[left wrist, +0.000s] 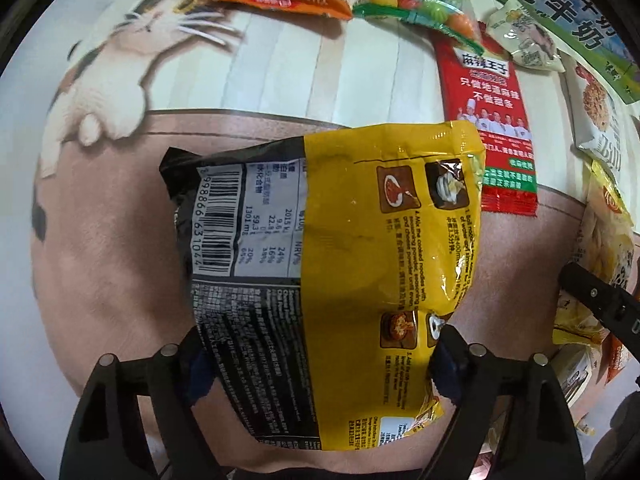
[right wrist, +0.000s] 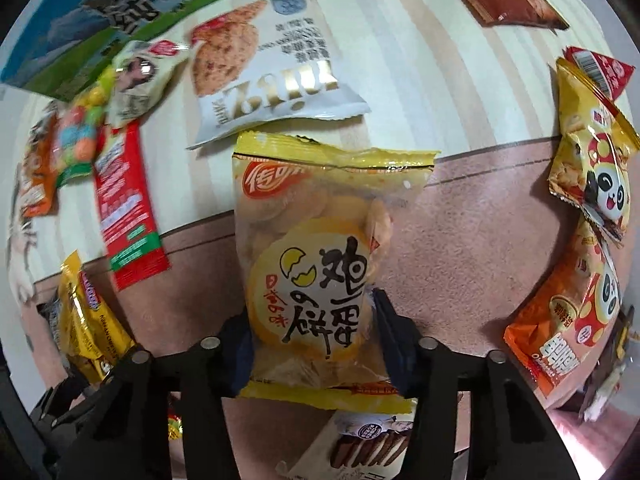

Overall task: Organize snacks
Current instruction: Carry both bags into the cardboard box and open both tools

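Item 1: yellow-and-black instant noodle packet (left wrist: 332,280), back side up with barcode showing. It sits between the fingers of your left gripper (left wrist: 320,360) and hangs above the surface (left wrist: 112,240), a printed cover with a cat picture. Its long axis runs away from the jaws, straight up the left wrist view. The jaws stand wide, with 1 pad at each long edge of the packet's near half; the packet looks held, not lying flat. You cannot tell from this view how firmly.

Item 2: yellow egg-biscuit bag (right wrist: 320,276), front side up. It sits between the fingers of your right gripper (right wrist: 316,344). The jaws are closed on its lower half, pads pressing both sides. Its long axis also points directly away from the jaws, with the sealed top edge farthest out.

Item 3: loose snacks nearby. A white cracker packet (right wrist: 264,76) lies just beyond the egg-biscuit bag's top edge, a red spicy-strip packet (right wrist: 128,208) lies to its left, and 2 panda-print bags (right wrist: 592,168) lie at the right.

Judgement: each hand already has its own packet, centred and in line with the jaws, so the coming move is likely a carry and a placing, not a reach.
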The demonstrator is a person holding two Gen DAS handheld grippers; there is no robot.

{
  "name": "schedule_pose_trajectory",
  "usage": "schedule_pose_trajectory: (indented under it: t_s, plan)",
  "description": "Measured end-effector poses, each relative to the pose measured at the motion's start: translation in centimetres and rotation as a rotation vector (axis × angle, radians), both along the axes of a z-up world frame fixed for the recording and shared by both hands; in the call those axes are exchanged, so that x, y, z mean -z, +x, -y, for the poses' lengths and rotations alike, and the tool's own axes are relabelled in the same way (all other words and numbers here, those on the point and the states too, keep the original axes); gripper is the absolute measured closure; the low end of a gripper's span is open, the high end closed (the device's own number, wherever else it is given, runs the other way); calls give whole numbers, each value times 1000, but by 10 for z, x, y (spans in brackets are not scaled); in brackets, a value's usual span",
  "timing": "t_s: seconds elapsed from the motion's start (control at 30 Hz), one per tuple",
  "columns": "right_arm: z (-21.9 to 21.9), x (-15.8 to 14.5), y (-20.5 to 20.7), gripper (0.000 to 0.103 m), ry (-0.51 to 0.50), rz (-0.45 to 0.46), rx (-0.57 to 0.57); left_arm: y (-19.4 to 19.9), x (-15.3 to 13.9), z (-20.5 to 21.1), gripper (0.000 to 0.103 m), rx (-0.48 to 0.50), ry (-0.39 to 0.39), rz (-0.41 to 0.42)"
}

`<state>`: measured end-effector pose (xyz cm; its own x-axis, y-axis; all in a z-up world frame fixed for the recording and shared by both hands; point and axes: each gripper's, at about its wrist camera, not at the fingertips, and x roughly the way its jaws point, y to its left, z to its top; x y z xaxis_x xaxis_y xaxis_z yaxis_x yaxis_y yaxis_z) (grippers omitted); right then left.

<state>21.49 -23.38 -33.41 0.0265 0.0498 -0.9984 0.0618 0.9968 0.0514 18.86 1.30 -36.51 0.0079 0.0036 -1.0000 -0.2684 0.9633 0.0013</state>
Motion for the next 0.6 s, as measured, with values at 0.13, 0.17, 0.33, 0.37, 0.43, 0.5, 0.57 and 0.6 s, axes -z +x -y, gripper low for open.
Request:
schedule_pose_trajectory:
  t_s: [0.13, 0.17, 0.33, 0.37, 0.43, 0.5, 0.57, 0.6]
  plan:
    - [2, -19, -13, 54, 92, 22, -59, 4, -17, 20, 18, -13, 22, 16]
    - [7, -26, -16, 54, 114, 27, -71, 3, -27, 23, 18, -18, 19, 26]
    - [21, -67, -27, 54, 256, 68, -130, 11, -77, 35, 18, -39, -4, 93]
    - [24, -75, -27, 54, 272, 77, -141, 16, -91, 38, 18, -44, -12, 117]
    - [33, -96, -21, 55, 301, 104, -171, 24, -120, 39, 18, -39, -23, 160]
    - [44, -118, -13, 55, 329, 123, -190, 35, -141, 44, 18, -35, -43, 200]
    - [51, -140, 0, 55, 347, 144, -201, 56, -166, 43, 18, -23, -64, 241]
    - [55, -154, 8, 55, 364, 163, -203, 64, -176, 40, 18, -15, -71, 255]
